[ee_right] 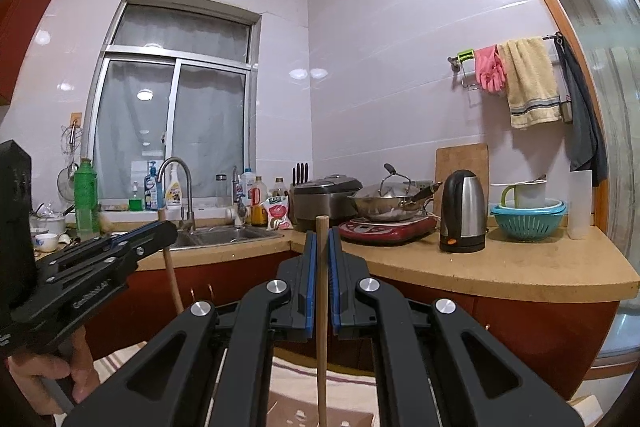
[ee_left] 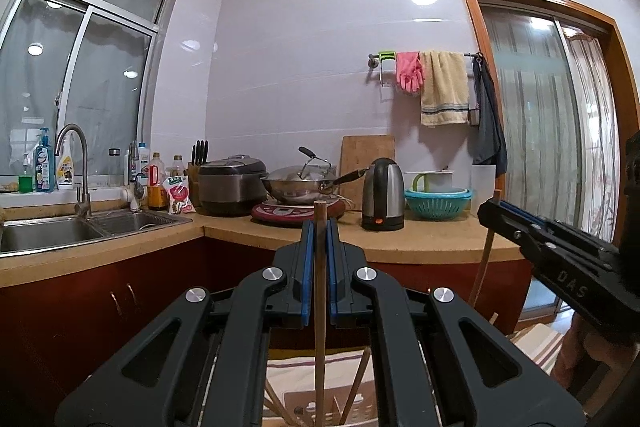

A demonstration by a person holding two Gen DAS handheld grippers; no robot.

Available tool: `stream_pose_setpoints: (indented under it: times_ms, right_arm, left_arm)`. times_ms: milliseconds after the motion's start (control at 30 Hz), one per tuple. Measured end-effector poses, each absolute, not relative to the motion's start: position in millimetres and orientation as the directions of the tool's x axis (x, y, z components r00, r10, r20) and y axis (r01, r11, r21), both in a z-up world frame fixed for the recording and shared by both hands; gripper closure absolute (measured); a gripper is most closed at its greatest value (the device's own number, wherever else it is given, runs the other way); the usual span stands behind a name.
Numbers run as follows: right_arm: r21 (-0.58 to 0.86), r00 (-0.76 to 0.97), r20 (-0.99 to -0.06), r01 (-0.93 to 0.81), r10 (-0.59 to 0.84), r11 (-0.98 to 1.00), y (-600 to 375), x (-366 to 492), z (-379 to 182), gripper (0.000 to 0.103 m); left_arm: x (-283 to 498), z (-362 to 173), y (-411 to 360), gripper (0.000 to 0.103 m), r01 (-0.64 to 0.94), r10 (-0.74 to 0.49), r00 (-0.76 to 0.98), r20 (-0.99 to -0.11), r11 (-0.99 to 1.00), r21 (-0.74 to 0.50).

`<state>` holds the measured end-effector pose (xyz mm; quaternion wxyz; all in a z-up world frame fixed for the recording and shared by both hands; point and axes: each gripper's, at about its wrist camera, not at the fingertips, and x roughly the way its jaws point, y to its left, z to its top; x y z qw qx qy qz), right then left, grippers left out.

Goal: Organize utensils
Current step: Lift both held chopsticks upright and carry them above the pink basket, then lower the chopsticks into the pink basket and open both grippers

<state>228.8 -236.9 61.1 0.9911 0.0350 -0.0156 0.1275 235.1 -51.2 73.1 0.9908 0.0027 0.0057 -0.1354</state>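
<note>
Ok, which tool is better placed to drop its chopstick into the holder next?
Left, narrowly. The left tool grips the left chopstick upright, its lower end over the holder opening. The right chopstick in the right tool seems only above the rim.

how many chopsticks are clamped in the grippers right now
2. One upright chopstick is pinched in the left gripper; another is pinched in the right gripper. More sticks stand loose in the holder below, partly hidden.

Both wrist views level, facing counter [ee_left: 420,239] — shared kitchen corner, mid-distance.
</note>
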Motion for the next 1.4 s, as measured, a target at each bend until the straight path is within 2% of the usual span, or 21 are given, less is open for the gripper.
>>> stream_pose_setpoints:
  times_ms: [333,633,933,1400]
  right_arm:
    - [0.067,0.976,0.001,-0.219,0.219,0.973,-238,249,40,0.097]
    - [0.083,0.977,-0.010,-0.212,0.214,0.974,-243,257,36,0.097]
    - [0.084,0.977,-0.023,-0.208,0.211,0.974,-241,264,27,0.096]
    - [0.082,0.971,-0.108,-0.205,0.213,0.975,-237,264,-6,0.097]
  left_arm:
    - [248,66,-52,0.096,0.272,-0.272,0.962,-0.012,0.962,-0.003]
    - [252,76,-48,0.096,0.268,-0.267,0.963,0.024,0.963,-0.015]
    - [265,61,-51,0.096,0.253,-0.252,0.968,0.011,0.967,-0.031]
    - [279,8,-51,0.096,0.228,-0.230,0.965,-0.123,0.973,-0.031]
